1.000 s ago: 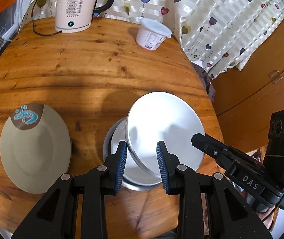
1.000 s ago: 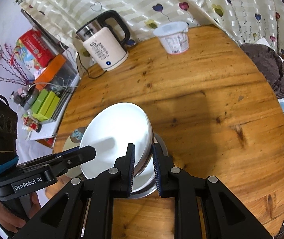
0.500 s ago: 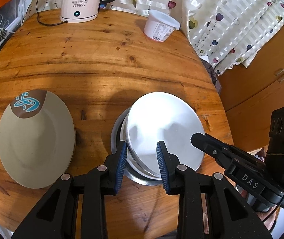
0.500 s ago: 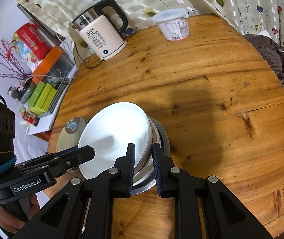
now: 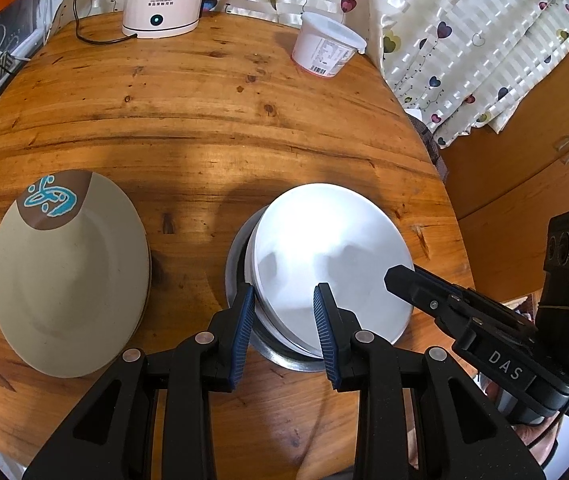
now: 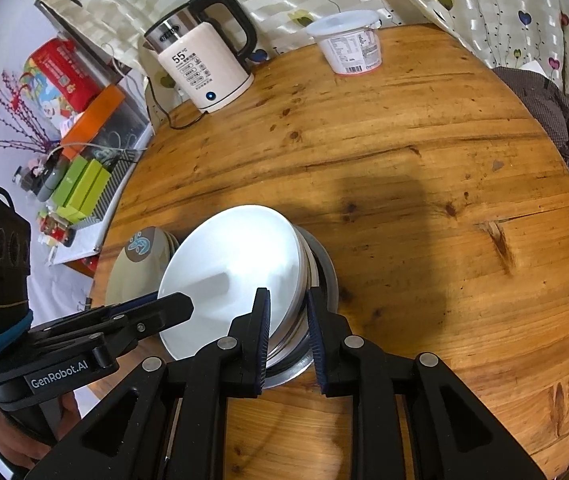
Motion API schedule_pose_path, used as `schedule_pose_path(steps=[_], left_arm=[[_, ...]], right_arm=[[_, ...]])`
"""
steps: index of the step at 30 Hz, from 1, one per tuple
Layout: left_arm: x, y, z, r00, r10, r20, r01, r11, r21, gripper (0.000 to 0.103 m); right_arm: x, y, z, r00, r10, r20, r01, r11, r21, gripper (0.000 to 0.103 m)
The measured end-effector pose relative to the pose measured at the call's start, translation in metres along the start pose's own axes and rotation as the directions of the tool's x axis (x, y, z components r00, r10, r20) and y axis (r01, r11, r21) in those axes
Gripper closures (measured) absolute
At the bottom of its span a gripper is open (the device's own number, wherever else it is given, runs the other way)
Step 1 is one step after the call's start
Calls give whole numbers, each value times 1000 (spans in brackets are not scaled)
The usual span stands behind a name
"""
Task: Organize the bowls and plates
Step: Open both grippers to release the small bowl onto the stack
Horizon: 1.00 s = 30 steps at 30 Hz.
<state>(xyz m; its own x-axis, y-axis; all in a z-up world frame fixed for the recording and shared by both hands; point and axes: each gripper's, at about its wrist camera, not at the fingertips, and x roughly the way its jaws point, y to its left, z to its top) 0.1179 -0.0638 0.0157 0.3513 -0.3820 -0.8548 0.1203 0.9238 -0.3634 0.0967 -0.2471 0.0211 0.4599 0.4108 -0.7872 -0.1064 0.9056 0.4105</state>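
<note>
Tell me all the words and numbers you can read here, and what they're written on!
"55°C" on the kettle.
"GenRobot.AI" on the left claw, seen from the right wrist.
"DAS" on the right claw, seen from the left wrist.
Small rows of print under the kettle's number: too small to read.
Label and barcode on the white tub: too small to read.
Print on the red package beside the table: too blurred to read.

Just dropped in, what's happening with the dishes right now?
Both tools are at the white plate, which lies tilted on a metal bowl near the table's front edge. The right tool has its fingers on either side of the plate's rim; whether it grips is unclear. The left tool hangs open above the plate's near edge. A beige plate sits apart to the left.
</note>
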Motion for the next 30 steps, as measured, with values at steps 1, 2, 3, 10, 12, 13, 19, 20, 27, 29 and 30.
schedule_pose_path(steps=[1, 2, 3, 10, 12, 13, 19, 20, 27, 29, 30], left_arm=[[0, 0, 1, 1000, -3, 1, 3, 1000, -2, 72], [0, 1, 1, 1000, -7, 1, 7, 1000, -3, 72], [0, 2, 0, 1000, -10, 3, 10, 1000, -3, 72], [-1, 4, -3, 1000, -25, 16, 25, 1000, -5, 72], [-1, 5, -3, 999, -32, 18, 33, 999, -11, 72], [-1, 6, -4, 999, -37, 20, 37, 999, -14, 72], [-7, 4, -3, 997, -44, 55, 45, 999, -8, 72], [-6, 4, -3, 997, -45, 57, 46, 999, -9, 72], [-7, 4, -2, 996, -50, 79, 49, 999, 6, 72], [-7, 3, -3, 995, -50, 84, 49, 999, 10, 72], [-7, 4, -4, 995, -49, 85, 48, 999, 10, 72]], right_arm=[[0, 1, 0, 1000, -1, 0, 1, 1000, -2, 83], [0, 0, 0, 1000, 1, 0, -1, 1000, -1, 82], [0, 1, 0, 1000, -1, 0, 1, 1000, -1, 82], [-1, 3, -1, 1000, -2, 3, 2, 1000, -15, 79], [-2, 3, -1, 1000, -2, 7, 2, 1000, -17, 79], [-2, 3, -1, 1000, -1, 10, 1, 1000, -19, 79], [-4, 4, -1, 1000, -10, 29, 12, 999, -42, 82], [-4, 3, -2, 999, -12, 29, 13, 999, -41, 84], [-4, -1, -3, 999, -10, 32, 11, 999, -36, 86], [-4, -1, -3, 999, -11, 36, 12, 999, -41, 86], [-5, -1, -4, 999, -10, 38, 12, 999, -43, 86]])
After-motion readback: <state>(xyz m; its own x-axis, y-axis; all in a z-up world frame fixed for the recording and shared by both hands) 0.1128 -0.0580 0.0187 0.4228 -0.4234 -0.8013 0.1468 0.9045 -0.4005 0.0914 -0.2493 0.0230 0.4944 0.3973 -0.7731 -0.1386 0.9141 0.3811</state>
